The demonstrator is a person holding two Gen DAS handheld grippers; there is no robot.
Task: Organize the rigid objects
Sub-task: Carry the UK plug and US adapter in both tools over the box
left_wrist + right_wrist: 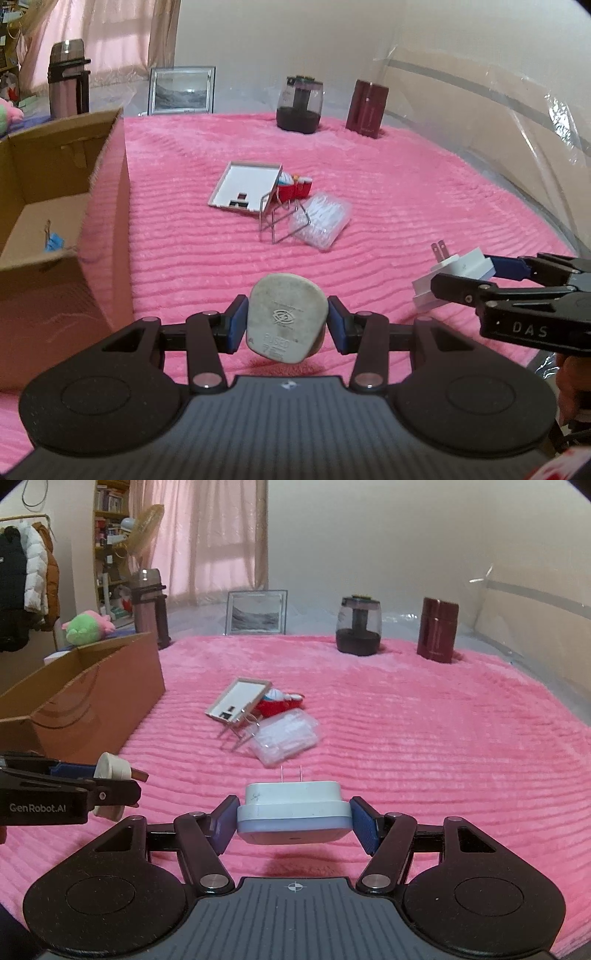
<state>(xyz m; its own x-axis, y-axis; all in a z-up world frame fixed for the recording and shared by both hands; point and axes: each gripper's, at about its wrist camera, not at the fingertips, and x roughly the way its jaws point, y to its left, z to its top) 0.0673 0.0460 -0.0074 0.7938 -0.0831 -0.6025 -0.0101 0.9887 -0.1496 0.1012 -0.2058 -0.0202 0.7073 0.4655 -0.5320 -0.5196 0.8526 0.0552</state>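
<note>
Above pink blanket (406,738): 2 grippers, fingers clamped on 1 plug each — left gripper (286,325) grey plug (286,321), right gripper (293,818) white adapter (293,812).

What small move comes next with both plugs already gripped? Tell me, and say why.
Probably carry the left tool sideways over the open cardboard box and release there. It is already shut on the grey fused plug, held clear of the pink blanket, and the box sits close on that side. The right tool, holding the white adapter, can follow.
</note>
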